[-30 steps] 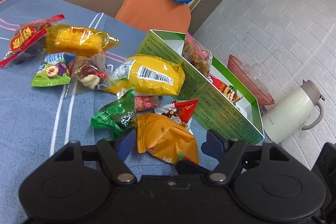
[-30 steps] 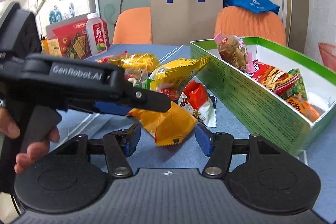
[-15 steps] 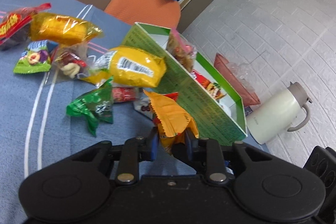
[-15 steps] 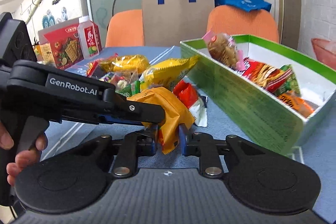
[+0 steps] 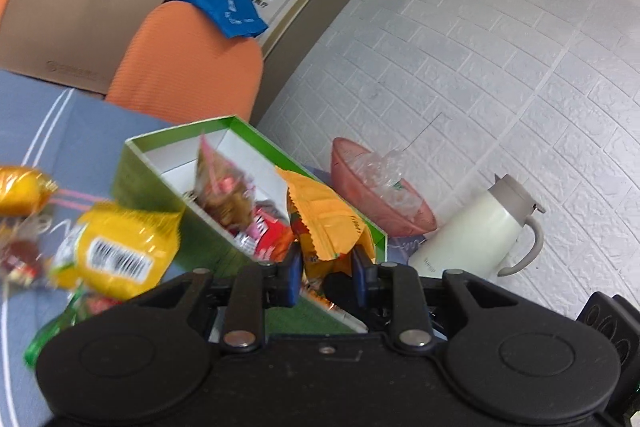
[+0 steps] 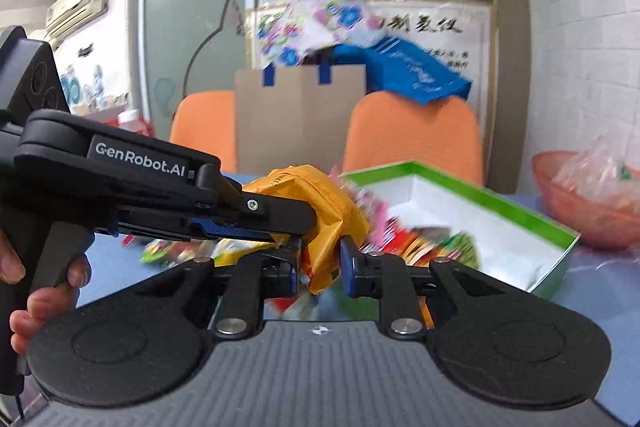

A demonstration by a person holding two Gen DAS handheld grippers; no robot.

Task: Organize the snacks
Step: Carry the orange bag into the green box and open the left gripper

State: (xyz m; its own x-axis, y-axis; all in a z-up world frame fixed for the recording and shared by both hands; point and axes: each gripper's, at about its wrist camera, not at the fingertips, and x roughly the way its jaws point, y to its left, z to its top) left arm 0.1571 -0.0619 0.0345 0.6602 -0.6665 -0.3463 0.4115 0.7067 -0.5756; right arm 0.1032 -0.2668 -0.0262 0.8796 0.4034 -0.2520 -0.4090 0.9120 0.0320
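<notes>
**Orange packet held over the box by both grippers**

The left gripper (image 5: 325, 269) and right gripper (image 6: 318, 269) both pinch the orange snack packet (image 5: 324, 219) (clear of the table), above the green box (image 5: 152, 163), apparently for dropping in; loose snacks (image 5: 116, 251) lie alongside.

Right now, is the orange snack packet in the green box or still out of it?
Out: the orange packet is pinched in the left gripper, held above the green box.

light: bright, even indoor | blur: motion-smeared snacks (image 5: 116, 247) lower left | edges: strong fisheye bending, dark corners
</notes>
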